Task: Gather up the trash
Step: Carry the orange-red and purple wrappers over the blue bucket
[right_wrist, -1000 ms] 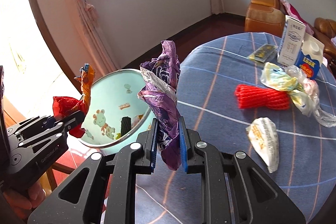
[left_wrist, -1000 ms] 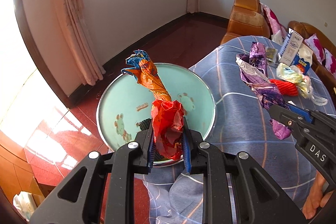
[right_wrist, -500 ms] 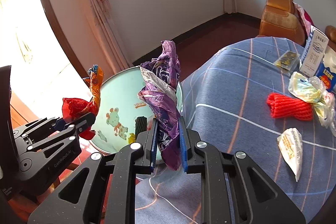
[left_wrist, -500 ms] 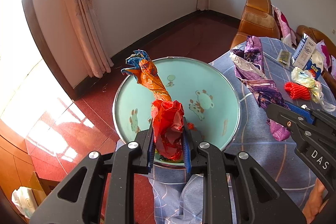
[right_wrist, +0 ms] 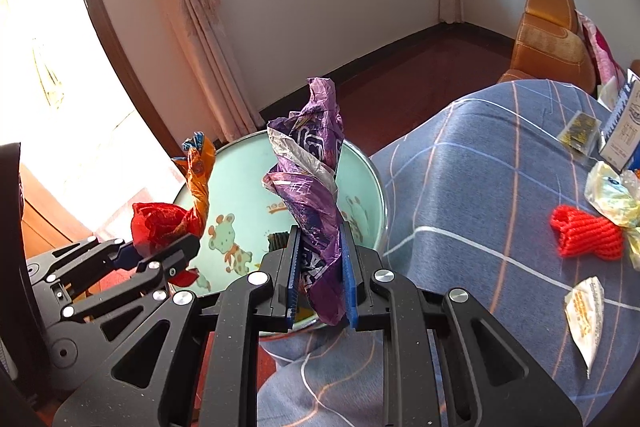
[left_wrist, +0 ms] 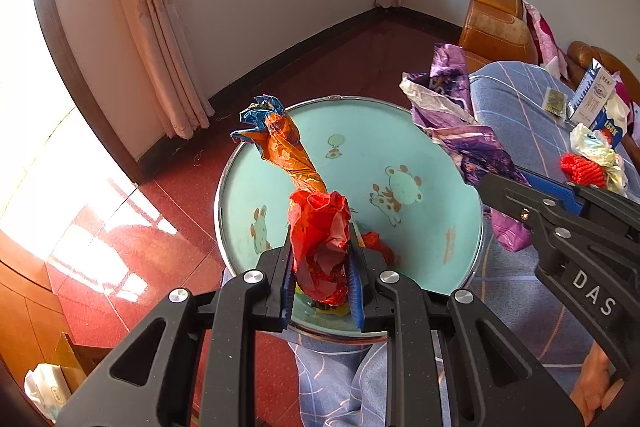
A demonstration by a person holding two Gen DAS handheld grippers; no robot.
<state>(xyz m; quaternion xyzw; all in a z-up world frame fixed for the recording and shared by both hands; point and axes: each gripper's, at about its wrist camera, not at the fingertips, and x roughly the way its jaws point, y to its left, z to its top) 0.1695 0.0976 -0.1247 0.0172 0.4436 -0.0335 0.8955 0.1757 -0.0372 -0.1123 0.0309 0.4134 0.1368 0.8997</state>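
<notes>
My left gripper (left_wrist: pixel 322 281) is shut on a crumpled red and orange wrapper (left_wrist: pixel 316 227) that sticks up over a pale green basin (left_wrist: pixel 424 163) with cartoon animals inside. A few scraps of trash lie at the basin's near bottom, partly hidden by the wrapper. My right gripper (right_wrist: pixel 320 281) is shut on a twisted purple and silver wrapper (right_wrist: pixel 310 187), held at the basin's right rim (right_wrist: pixel 376 183) by the table edge. In the right wrist view the left gripper (right_wrist: pixel 160 251) and its red wrapper (right_wrist: pixel 160 223) hang over the basin's left side.
A blue checked tablecloth (right_wrist: pixel 480 187) covers the table on the right. On it lie a red mesh sleeve (right_wrist: pixel 586 233), a yellowish plastic bag (right_wrist: pixel 610 191), a white packet (right_wrist: pixel 586 315), a small dark sachet (right_wrist: pixel 578 131) and cartons (left_wrist: pixel 596 103). Brown chairs (right_wrist: pixel 548 39) stand beyond; red floor lies left.
Both grippers have moved toward the basin, which now looks larger and nearer the middle of both views. The wrappers stay gripped, and the table's trash has slid toward the right edge.
</notes>
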